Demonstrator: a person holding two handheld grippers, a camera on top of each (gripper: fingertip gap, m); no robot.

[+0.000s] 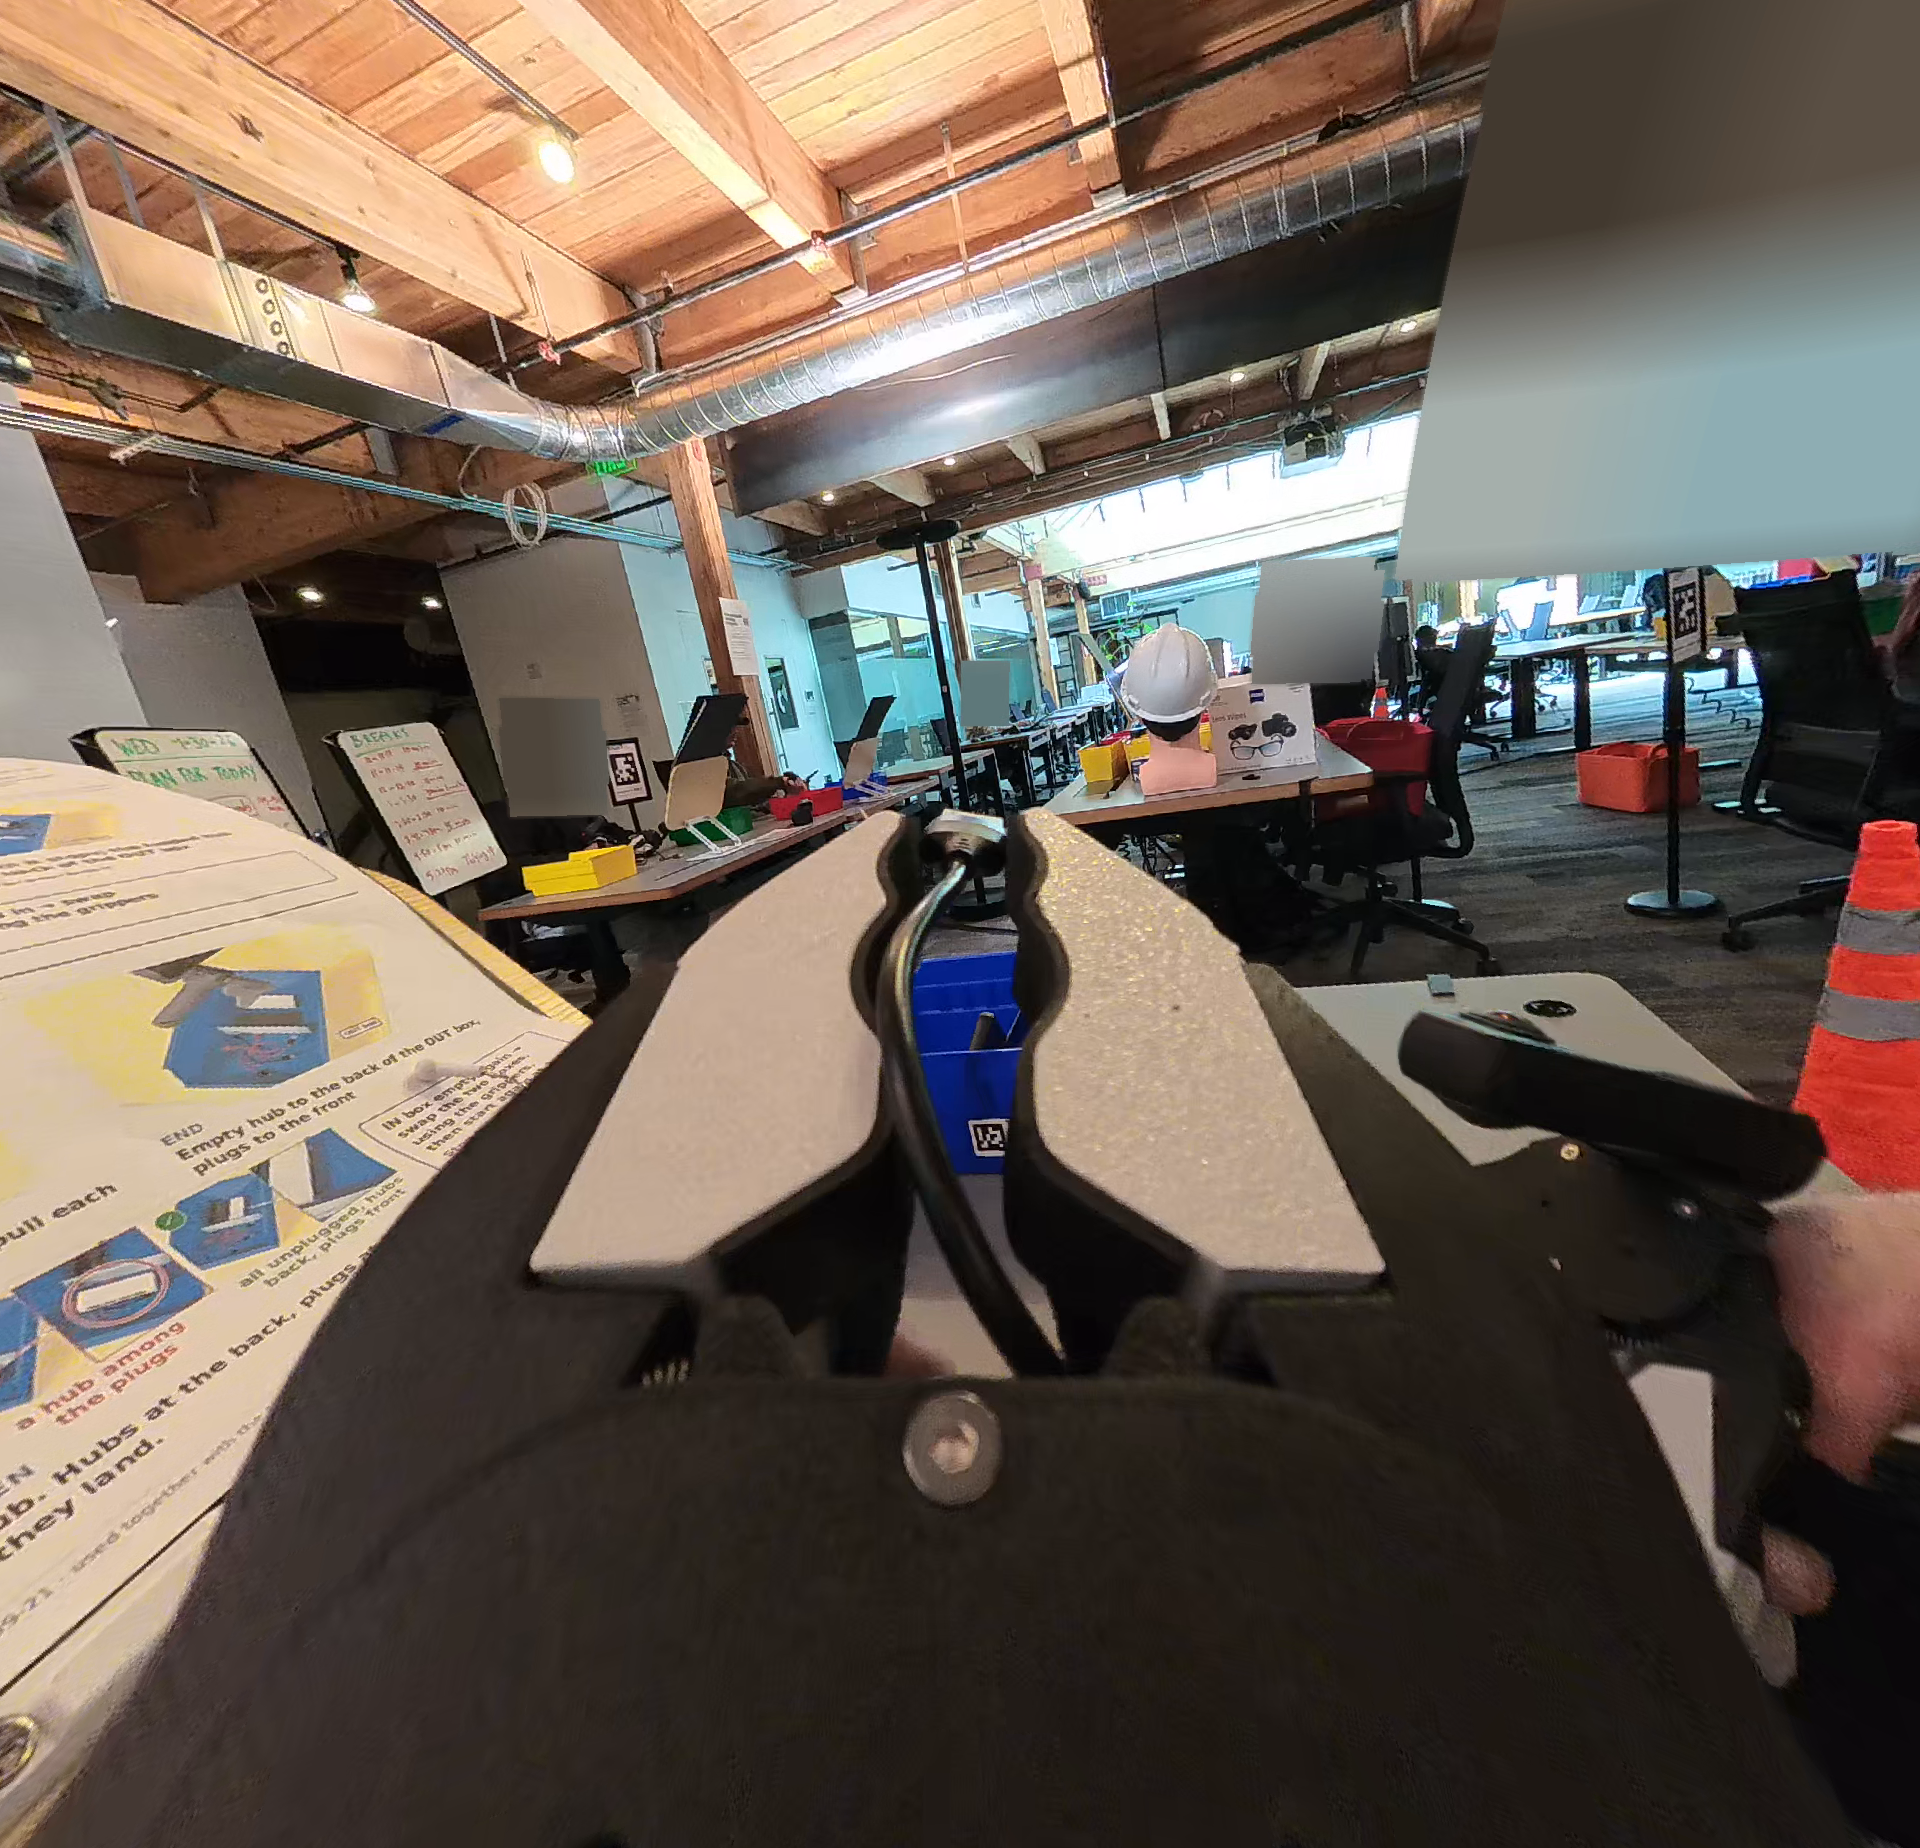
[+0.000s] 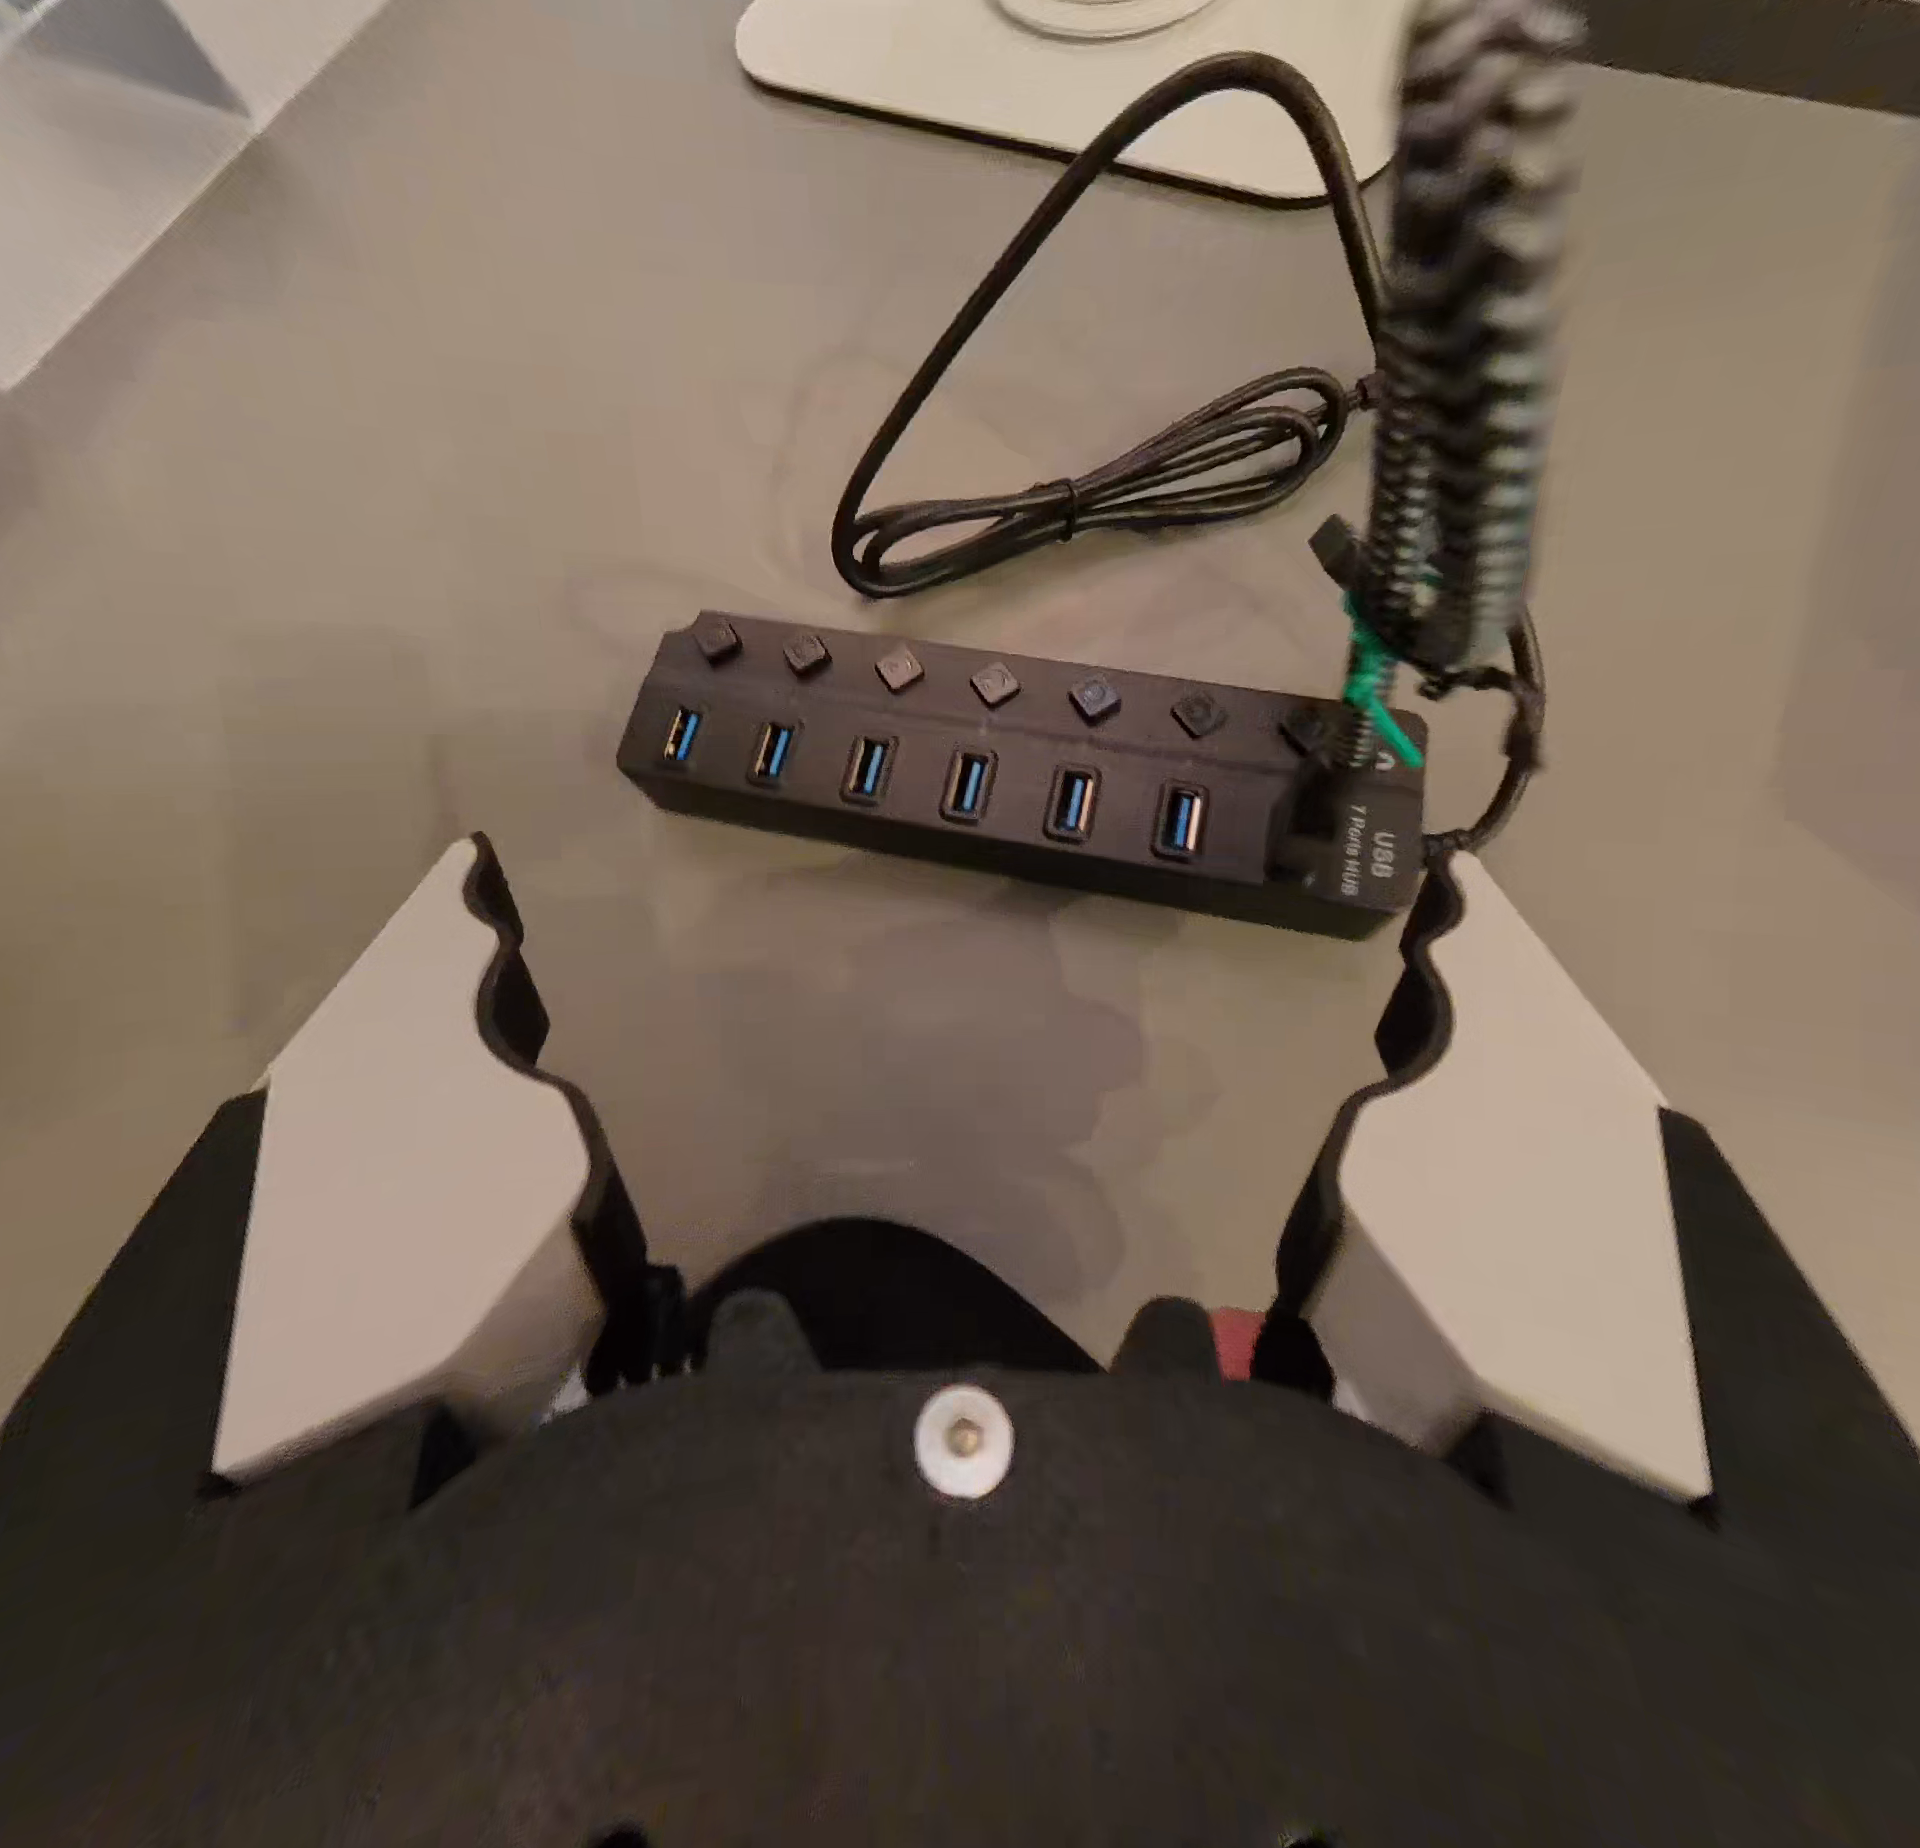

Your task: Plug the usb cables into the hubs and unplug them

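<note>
In the left wrist view my left gripper (image 1: 964,834) is shut on a black USB plug (image 1: 961,834); its black cable (image 1: 914,1071) runs back between the fingers. The gripper is raised and points out into the room. In the right wrist view my right gripper (image 2: 956,863) is wide open and empty, just in front of a black USB hub (image 2: 997,770) lying on the grey table (image 2: 416,551). The hub has a row of several blue ports and a row of buttons. A coiled braided cable (image 2: 1475,292) with a green tie (image 2: 1377,697) is plugged in at the hub's right end.
A bundled thin black cable (image 2: 1070,489) lies behind the hub, with a white stand base (image 2: 883,63) farther back. In the left wrist view a blue bin (image 1: 961,1050) sits ahead, an instruction sheet (image 1: 187,1071) at left, an orange cone (image 1: 1870,1009) at right, and the other gripper's handle (image 1: 1600,1102) in a hand. Across from one pair of fingers to the other is roughly 30 centimeters.
</note>
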